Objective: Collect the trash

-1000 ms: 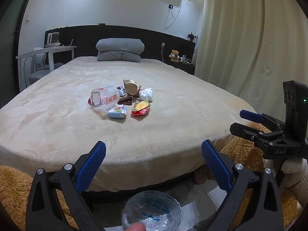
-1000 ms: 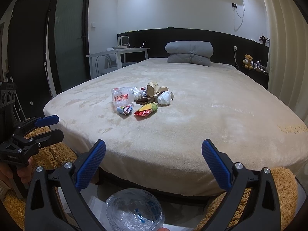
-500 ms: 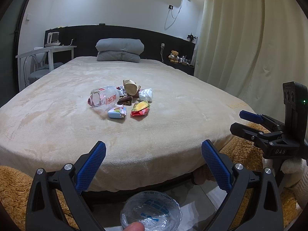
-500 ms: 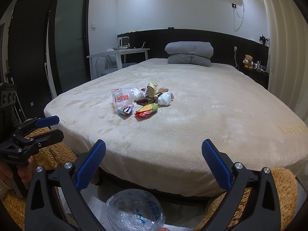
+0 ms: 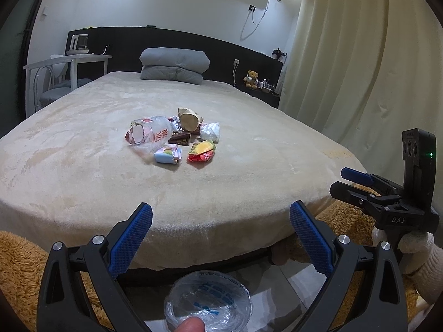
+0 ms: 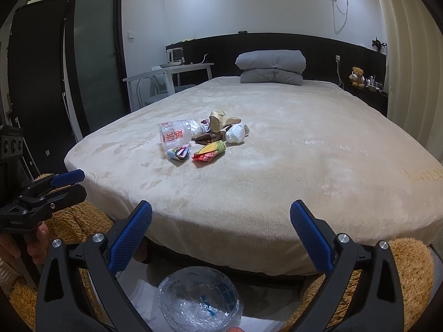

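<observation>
Left wrist view: left gripper (image 5: 221, 218) fingers spread wide, empty, at bed (image 5: 83, 171) foot. Trash pile mid-bed, left to right: crushed bottle (image 5: 149, 135), blue wrapper (image 5: 167, 156), brown paper cup (image 5: 189, 119), red-yellow wrapper (image 5: 202, 151), white wad (image 5: 210, 131). Right gripper (image 6: 221, 218) likewise spread, empty.

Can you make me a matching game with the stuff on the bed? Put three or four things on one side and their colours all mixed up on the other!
Things:
1. folded quilt
2. crumpled tissue
3. teddy bear
4. snack wrapper

Colours:
A. white
B. red and yellow
C. grey
D. brown

Pairs: 1-C, 2-A, 3-D, 4-B
</observation>
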Available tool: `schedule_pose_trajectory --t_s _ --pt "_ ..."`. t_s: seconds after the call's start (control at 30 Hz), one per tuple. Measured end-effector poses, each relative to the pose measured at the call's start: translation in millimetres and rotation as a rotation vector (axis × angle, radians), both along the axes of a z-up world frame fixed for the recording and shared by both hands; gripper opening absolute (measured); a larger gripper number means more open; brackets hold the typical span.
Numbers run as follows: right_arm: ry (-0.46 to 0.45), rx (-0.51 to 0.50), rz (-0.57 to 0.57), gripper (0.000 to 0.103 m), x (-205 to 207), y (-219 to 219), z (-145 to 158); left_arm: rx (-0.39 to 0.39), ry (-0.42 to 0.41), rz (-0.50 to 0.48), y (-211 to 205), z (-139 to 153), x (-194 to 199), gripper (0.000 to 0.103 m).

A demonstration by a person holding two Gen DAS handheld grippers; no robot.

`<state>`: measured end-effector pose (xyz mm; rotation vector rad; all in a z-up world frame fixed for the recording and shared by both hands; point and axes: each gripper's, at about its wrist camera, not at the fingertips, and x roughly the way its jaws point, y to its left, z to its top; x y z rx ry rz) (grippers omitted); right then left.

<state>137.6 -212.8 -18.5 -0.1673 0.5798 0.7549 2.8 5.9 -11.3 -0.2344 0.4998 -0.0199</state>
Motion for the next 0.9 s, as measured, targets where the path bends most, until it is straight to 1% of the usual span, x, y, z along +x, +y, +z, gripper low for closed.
schedule_pose_trajectory --t_s 0.2,0.3,0.43,0.53,0.63,0.7,0.77,0.9 --pt "0.042 -0.008 0.022 0.099 14 9 4 -0.044 0.026 0.033 18 2 11 0.097" --pt "0.085 -0.008 0.041 0.099 29 17 5 -0.055 0.048 0.052 27 2 22 0.097" --pt "0.091 -0.034 0.074 0.099 56 34 7 -0.053 0.081 0.062 38 2 42 0.097" --pt "0.093 -0.044 0.101 0.099 79 48 11 -0.041 0.098 0.055 48 6 58 0.097" --pt "0.082 -0.046 0.125 0.099 101 62 15 -0.012 0.111 0.056 59 11 75 0.097" --pt "0.087 -0.046 0.138 0.099 116 71 17 0.011 0.121 0.056 66 15 86 0.097" --pt "0.096 -0.048 0.15 0.099 133 80 18 0.017 0.126 0.052 76 18 97 0.097" --pt "0.1 -0.078 0.184 0.099 159 103 18 0.041 0.157 0.055 95 18 123 0.097"
